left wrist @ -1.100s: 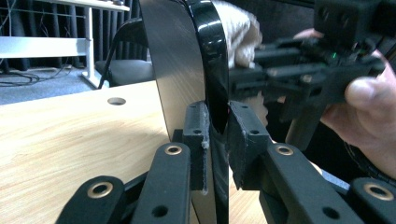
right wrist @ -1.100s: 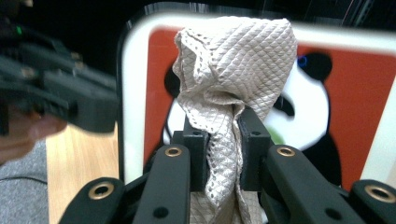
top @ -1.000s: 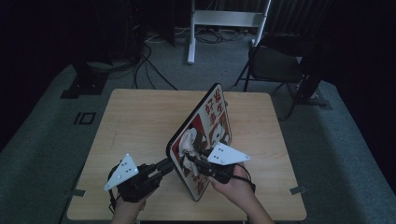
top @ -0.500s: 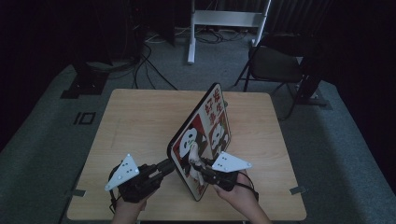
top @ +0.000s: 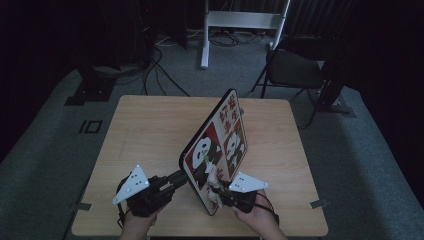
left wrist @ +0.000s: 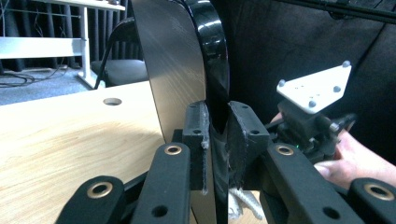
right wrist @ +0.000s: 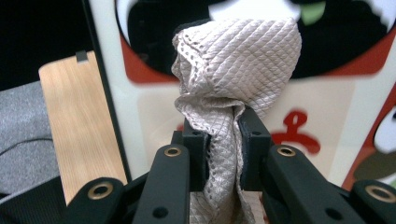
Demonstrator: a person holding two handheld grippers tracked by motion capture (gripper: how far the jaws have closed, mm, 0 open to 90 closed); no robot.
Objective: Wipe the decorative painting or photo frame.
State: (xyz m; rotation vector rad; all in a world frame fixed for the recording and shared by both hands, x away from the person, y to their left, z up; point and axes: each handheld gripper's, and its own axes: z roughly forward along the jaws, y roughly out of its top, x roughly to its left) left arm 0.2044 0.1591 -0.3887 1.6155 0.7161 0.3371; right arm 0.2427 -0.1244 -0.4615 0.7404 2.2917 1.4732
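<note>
A rectangular tray (top: 222, 135) with a black rim and a panda picture stands tilted on its edge on the wooden table (top: 145, 130). My left gripper (top: 181, 176) is shut on the tray's near-left rim (left wrist: 215, 70); its pads (left wrist: 198, 126) clamp the black edge. My right gripper (top: 216, 192) is shut on a bunched beige cloth (right wrist: 233, 70), which presses against the tray's printed face (right wrist: 327, 107) near its lower end. In the high view the cloth (top: 214, 184) sits at the tray's bottom corner. The right gripper (left wrist: 313, 121) also shows beyond the tray in the left gripper view.
A round hole (left wrist: 112, 101) is in the tabletop at the far side. A dark folding chair (top: 295, 67) and a white frame (top: 240, 20) stand on the floor beyond the table. Cables (top: 160, 60) lie on the grey carpet.
My right gripper has slid with the cloth down the tray's face toward its near, lower end. The left gripper and the tray have kept still.
</note>
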